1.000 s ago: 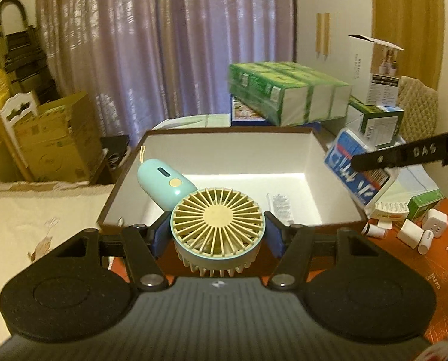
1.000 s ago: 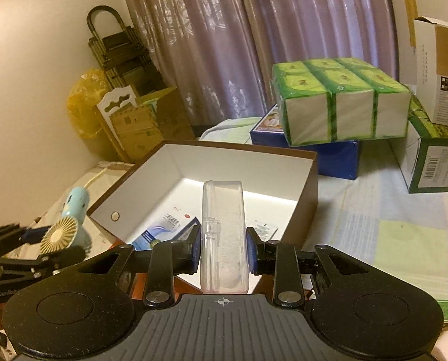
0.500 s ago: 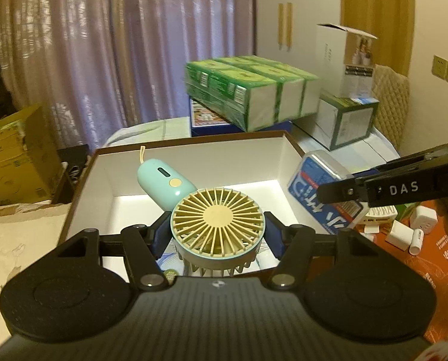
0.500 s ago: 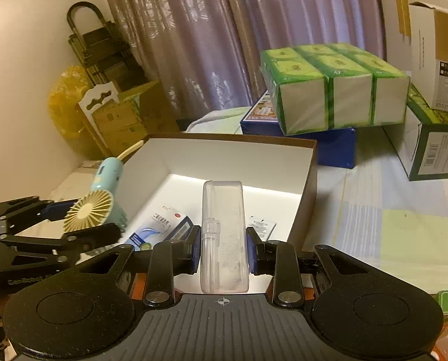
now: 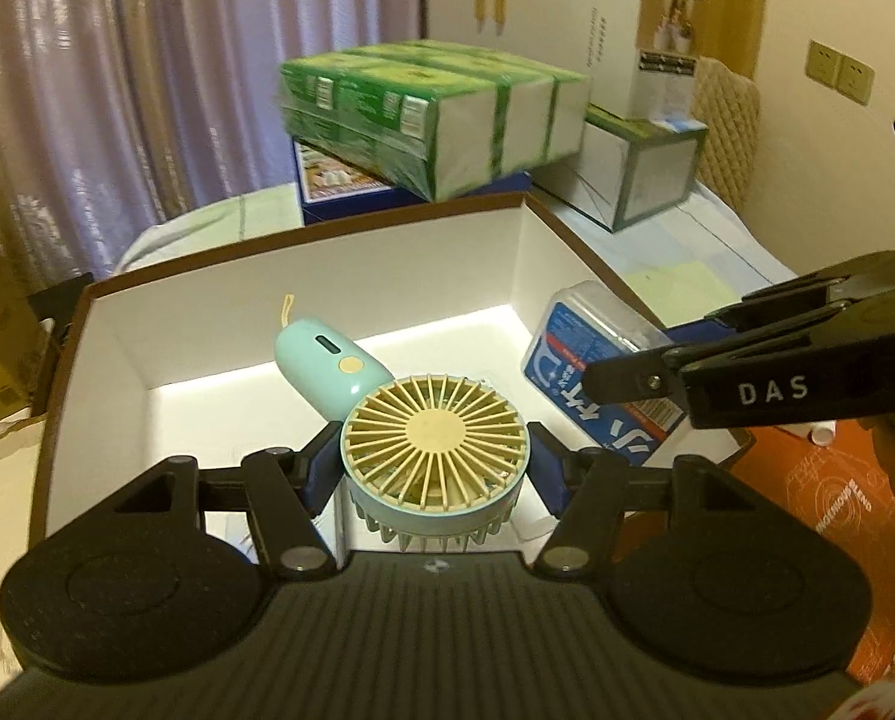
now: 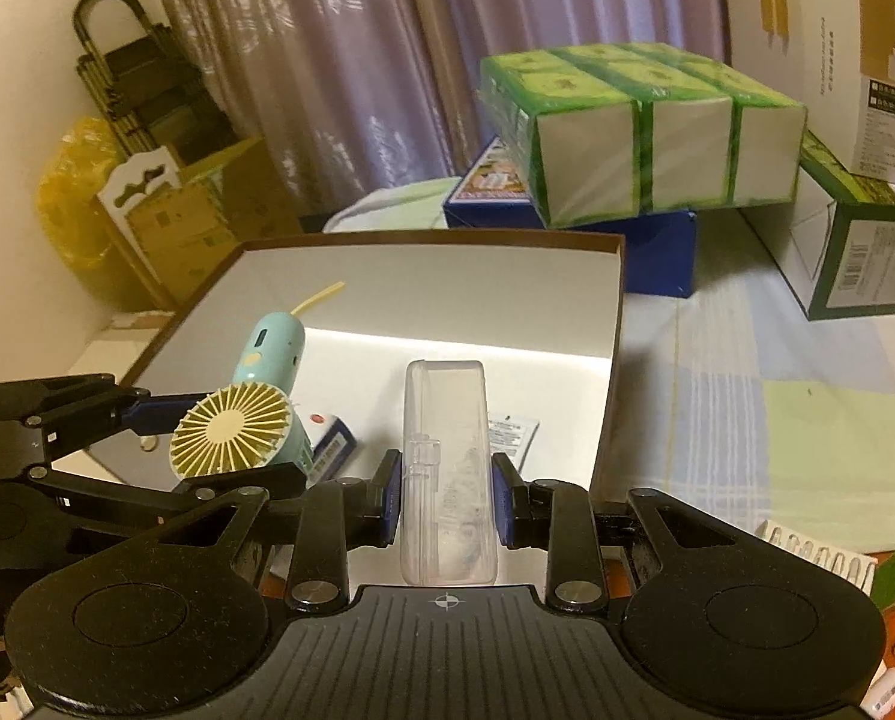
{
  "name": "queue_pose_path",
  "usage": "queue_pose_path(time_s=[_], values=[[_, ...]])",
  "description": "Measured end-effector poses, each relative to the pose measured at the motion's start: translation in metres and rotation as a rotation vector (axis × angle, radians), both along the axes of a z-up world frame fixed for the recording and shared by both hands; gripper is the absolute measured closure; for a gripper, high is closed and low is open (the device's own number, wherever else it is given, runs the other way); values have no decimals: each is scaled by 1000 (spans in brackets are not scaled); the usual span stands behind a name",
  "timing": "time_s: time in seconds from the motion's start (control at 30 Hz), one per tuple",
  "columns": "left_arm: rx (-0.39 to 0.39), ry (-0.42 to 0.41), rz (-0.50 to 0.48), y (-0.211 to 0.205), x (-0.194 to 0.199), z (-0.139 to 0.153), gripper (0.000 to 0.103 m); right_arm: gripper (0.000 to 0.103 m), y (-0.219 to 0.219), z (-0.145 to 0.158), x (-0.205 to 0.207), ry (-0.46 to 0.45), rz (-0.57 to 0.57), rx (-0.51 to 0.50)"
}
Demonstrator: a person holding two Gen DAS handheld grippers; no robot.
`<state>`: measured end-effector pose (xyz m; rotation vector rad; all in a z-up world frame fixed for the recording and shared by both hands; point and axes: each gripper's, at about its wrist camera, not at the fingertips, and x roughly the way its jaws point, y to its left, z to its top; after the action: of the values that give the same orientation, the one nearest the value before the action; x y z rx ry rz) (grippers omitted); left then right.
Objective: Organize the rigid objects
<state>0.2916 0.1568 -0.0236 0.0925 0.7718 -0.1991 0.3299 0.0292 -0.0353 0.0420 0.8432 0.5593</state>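
Left wrist: fan (image 5: pixel 434 447) clamped in left gripper (image 5: pixel 434 468), over box (image 5: pixel 339 276).

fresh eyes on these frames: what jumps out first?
The mint handheld fan, clamped by its round head in the left gripper over the open white-lined box. Beside it, the right gripper holds a clear plastic case above the same box. Behind, green packs stack on a blue box.

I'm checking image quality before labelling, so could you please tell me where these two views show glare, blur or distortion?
Left wrist view: a bright glare band runs along the far floor of the open box; the green tissue packs are smeared by blur; the fan is sharp. Right wrist view: the same glare strip; fisheye bends the curtain and edges; the clear case is sharp.
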Motion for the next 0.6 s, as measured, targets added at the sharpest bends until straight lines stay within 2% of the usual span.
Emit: queue_pose_path(time_s=[0.23,0.6], values=[[8,51,-94,5,20,-11,43,76,11,-9,5,17,-44,-45],[-11,127,-181,11,45,-27,43,76,19,-18,14,44,-106,-77]])
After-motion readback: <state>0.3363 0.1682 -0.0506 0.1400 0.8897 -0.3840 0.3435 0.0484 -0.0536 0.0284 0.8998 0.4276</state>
